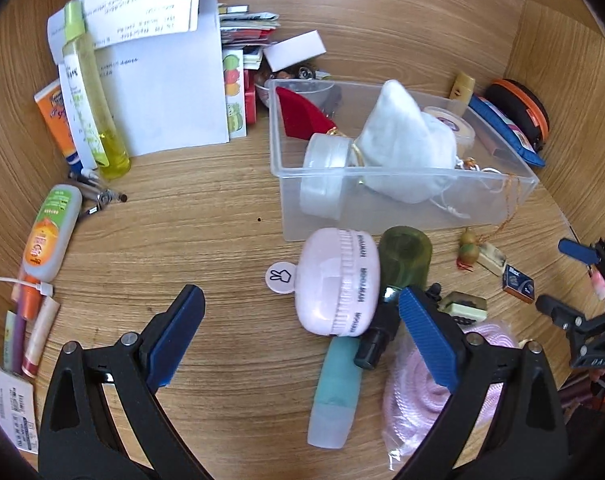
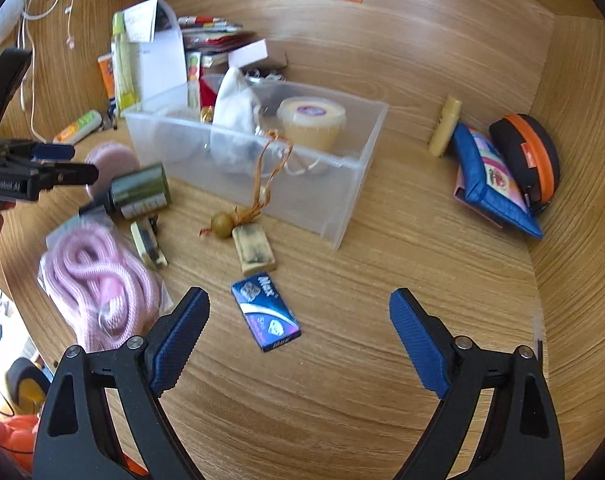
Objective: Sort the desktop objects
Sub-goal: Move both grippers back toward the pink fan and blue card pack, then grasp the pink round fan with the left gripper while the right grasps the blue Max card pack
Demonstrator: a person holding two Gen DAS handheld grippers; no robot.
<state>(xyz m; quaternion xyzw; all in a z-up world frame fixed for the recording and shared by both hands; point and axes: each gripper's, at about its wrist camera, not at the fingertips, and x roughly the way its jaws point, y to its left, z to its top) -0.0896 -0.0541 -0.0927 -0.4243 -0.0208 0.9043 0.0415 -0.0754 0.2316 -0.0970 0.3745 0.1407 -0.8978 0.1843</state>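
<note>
Left claw [image 1: 300,330] wide open, empty, low over desk [image 1: 206,216] | right claw [image 2: 298,334] same

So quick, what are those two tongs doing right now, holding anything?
Left tongs: open, holding nothing.
Right tongs: open, holding nothing.

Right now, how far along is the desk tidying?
Partly done: the clear bin already holds a white pouch and a yellow tub. Nothing is in hand; the left gripper and right gripper are open. Left out: the blue box, pink rope and pink case.
</note>
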